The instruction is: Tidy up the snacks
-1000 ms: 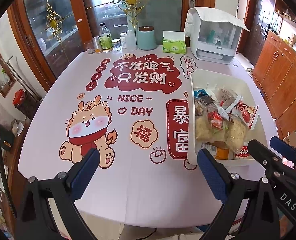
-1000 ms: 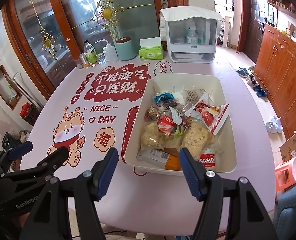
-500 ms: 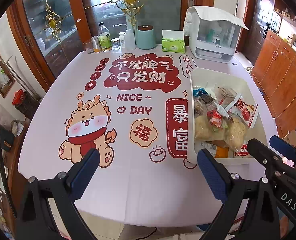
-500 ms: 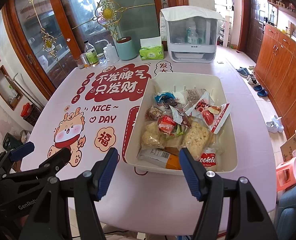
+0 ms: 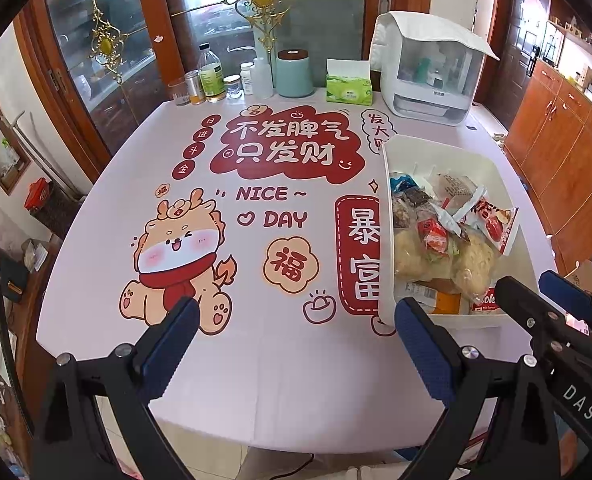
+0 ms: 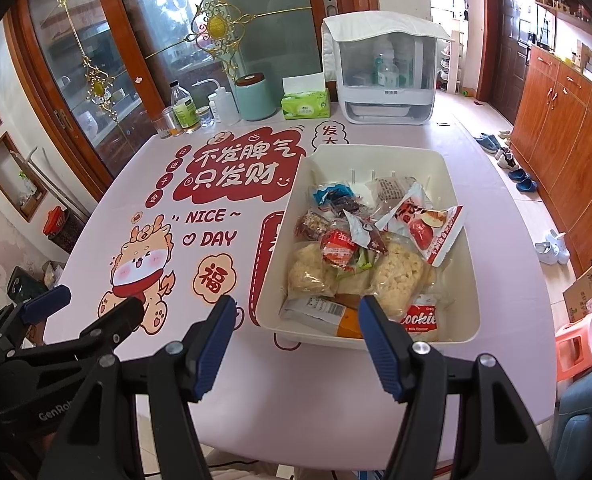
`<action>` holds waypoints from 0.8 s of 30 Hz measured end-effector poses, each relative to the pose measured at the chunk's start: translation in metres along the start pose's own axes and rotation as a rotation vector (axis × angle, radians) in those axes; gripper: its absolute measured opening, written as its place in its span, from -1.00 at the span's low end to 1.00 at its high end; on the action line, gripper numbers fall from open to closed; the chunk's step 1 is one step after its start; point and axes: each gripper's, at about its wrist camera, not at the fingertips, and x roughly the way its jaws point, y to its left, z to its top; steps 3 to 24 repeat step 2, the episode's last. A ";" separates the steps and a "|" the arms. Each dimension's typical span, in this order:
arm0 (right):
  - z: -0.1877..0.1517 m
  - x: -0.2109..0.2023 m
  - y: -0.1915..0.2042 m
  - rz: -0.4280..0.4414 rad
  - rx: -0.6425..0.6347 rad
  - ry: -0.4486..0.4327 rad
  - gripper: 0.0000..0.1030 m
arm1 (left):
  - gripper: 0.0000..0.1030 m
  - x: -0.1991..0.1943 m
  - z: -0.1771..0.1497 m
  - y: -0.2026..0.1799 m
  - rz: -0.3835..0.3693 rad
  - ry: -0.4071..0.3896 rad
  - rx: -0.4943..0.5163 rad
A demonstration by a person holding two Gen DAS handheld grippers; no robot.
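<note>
A cream plastic bin (image 6: pixel 461 248) (image 5: pixel 391 216) stands on the right half of the printed pink tablecloth (image 6: pixel 216 216) and holds several wrapped snacks: two pale puffed-rice bags (image 6: pixel 391 276), a red packet (image 6: pixel 337 248), a red-and-white bag (image 6: pixel 427 224) and a cookie pack (image 6: pixel 419 318). My right gripper (image 6: pixel 296 324) hangs open just before the bin's near rim, nothing between its blue pads. My left gripper (image 5: pixel 296 320) is open wide over the near table edge, left of the bin, also empty. Each gripper shows at the side of the other's view.
At the table's far edge stand bottles and jars (image 6: pixel 184 114), a teal canister (image 6: pixel 256 98), a green tissue box (image 6: pixel 305 104) and a white covered rack (image 6: pixel 383 80). Wooden cabinets (image 6: pixel 567 120), shoes and a pink stool (image 6: pixel 579 340) are on the right.
</note>
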 end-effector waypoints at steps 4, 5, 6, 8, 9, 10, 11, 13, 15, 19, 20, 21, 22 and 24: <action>0.000 0.000 0.002 0.001 0.001 0.001 0.25 | 0.90 0.000 0.000 0.000 0.000 0.000 0.000; 0.000 0.000 0.002 0.001 0.001 0.001 0.25 | 0.90 0.000 0.000 0.000 0.000 0.000 0.000; 0.000 0.000 0.002 0.001 0.001 0.001 0.25 | 0.90 0.000 0.000 0.000 0.000 0.000 0.000; 0.000 0.000 0.002 0.001 0.001 0.001 0.25 | 0.90 0.000 0.000 0.000 0.000 0.000 0.000; 0.000 0.000 0.002 0.001 0.001 0.001 0.25 | 0.90 0.000 0.000 0.000 0.000 0.000 0.000; 0.000 0.000 0.002 0.001 0.001 0.001 0.25 | 0.90 0.000 0.000 0.000 0.000 0.000 0.000; 0.000 0.000 0.002 0.001 0.001 0.001 0.25 | 0.90 0.000 0.000 0.000 0.000 0.000 0.000; 0.000 0.000 0.002 0.001 0.001 0.001 0.25 | 0.90 0.000 0.000 0.000 0.000 0.000 0.000; 0.000 0.000 0.002 0.001 0.001 0.001 0.25 | 0.90 0.000 0.000 0.000 0.000 0.000 0.000; 0.000 0.000 0.002 0.001 0.001 0.001 0.25 | 0.90 0.000 0.000 0.000 0.000 0.000 0.000; 0.000 0.000 0.002 0.001 0.001 0.001 0.25 | 0.90 0.000 0.000 0.000 0.000 0.000 0.000; 0.000 0.000 0.002 0.001 0.001 0.001 0.25 | 0.90 0.000 0.000 0.000 0.000 0.000 0.000; 0.000 0.000 0.002 0.001 0.001 0.001 0.25 | 0.90 0.000 0.000 0.000 0.000 0.000 0.000; 0.000 0.000 0.002 0.001 0.001 0.001 0.25 | 0.90 0.000 0.000 0.000 0.000 0.000 0.000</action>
